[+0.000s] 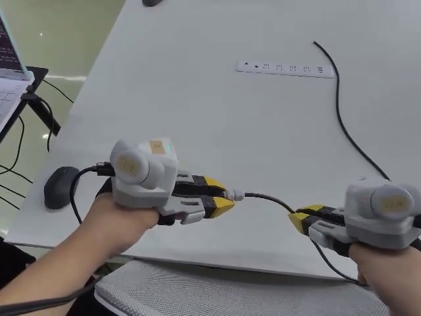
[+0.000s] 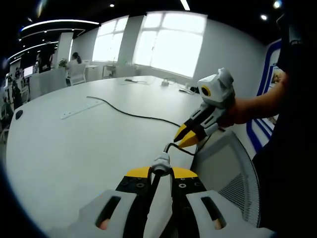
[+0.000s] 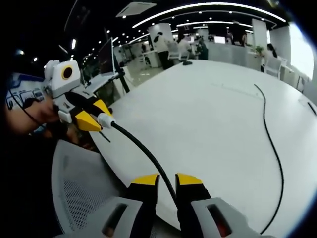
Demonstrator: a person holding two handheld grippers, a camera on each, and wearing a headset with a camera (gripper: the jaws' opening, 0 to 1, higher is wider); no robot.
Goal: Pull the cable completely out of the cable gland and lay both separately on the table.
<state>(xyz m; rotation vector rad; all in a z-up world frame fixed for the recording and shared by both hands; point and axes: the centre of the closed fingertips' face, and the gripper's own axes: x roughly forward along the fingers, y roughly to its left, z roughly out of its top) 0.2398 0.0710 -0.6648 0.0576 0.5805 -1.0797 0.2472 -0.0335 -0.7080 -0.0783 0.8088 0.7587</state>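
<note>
At the far left, off the table's edge, a laptop (image 1: 8, 72) sits on a stand. A dark mouse (image 1: 59, 186) lies at the near left corner of the table (image 1: 197, 125), just behind the left hand (image 1: 122, 220). The table's near edge runs under both grippers, with a mesh chair back (image 1: 197, 289) just below it. Beyond the grippers the white top lies wide and bare as far as the power strip.

The left gripper (image 1: 227, 197) hovers at the near edge. Its yellow-tipped fingers are pressed together on the cable gland (image 1: 235, 195), which sticks out past the tips. The cable (image 1: 266, 197) sits in the gland, leaves it to the right and droops slightly on its way to the right gripper (image 1: 297, 219). That gripper's fingers are clamped on the cable. The rest of the cable passes under it and off the table edge toward the person.

The held stretch lies left to right, roughly along the near edge. The gland's mouth points right, at the right gripper. Gland and cable are held in the air, not laid down.

Farther back on the right, the power strip (image 1: 285, 68) lies flat. A black cord (image 1: 342, 118) runs from near its right end down the table and passes just behind the right gripper.
</note>
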